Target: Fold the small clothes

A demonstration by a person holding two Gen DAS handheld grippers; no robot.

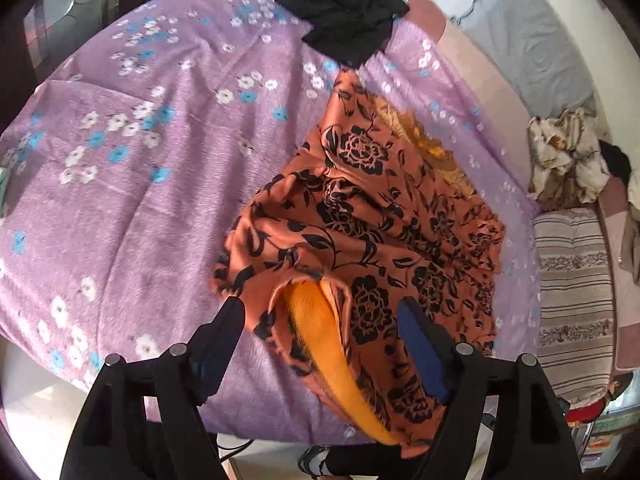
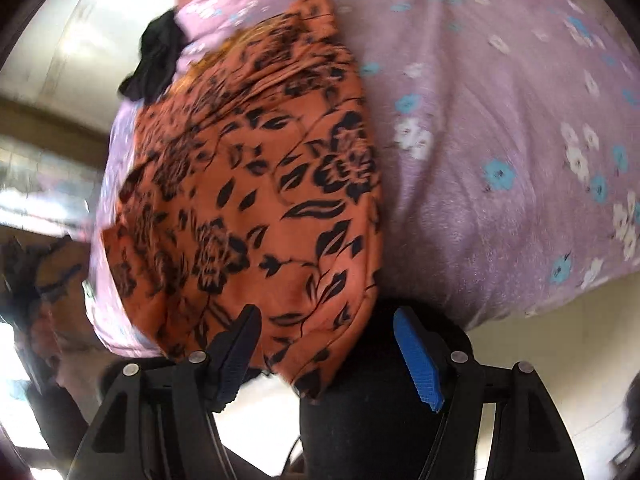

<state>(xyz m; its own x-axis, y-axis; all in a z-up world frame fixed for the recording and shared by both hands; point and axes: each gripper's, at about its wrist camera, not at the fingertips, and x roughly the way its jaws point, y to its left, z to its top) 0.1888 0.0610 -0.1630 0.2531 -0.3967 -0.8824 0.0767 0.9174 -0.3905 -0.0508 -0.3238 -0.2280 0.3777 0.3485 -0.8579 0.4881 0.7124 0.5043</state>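
An orange garment with a black flower print (image 1: 372, 220) lies crumpled on a purple flowered bed cover (image 1: 140, 184), its yellow-orange fleece lining showing at the near end. My left gripper (image 1: 320, 320) is open, its fingers either side of that near end. In the right wrist view the same garment (image 2: 248, 208) hangs over the bed's edge, and my right gripper (image 2: 324, 328) is open with the garment's lower hem between its fingers. A black garment (image 1: 344, 12) lies bunched at the far side of the bed; it also shows in the right wrist view (image 2: 160, 60).
The purple cover (image 2: 500, 120) drapes over the bed edge. To the right in the left wrist view are a striped cushion (image 1: 576, 292), a crumpled patterned cloth (image 1: 568, 156) and a grey pillow (image 1: 524, 40). A person's dark-clothed leg (image 2: 368, 412) stands below the right gripper.
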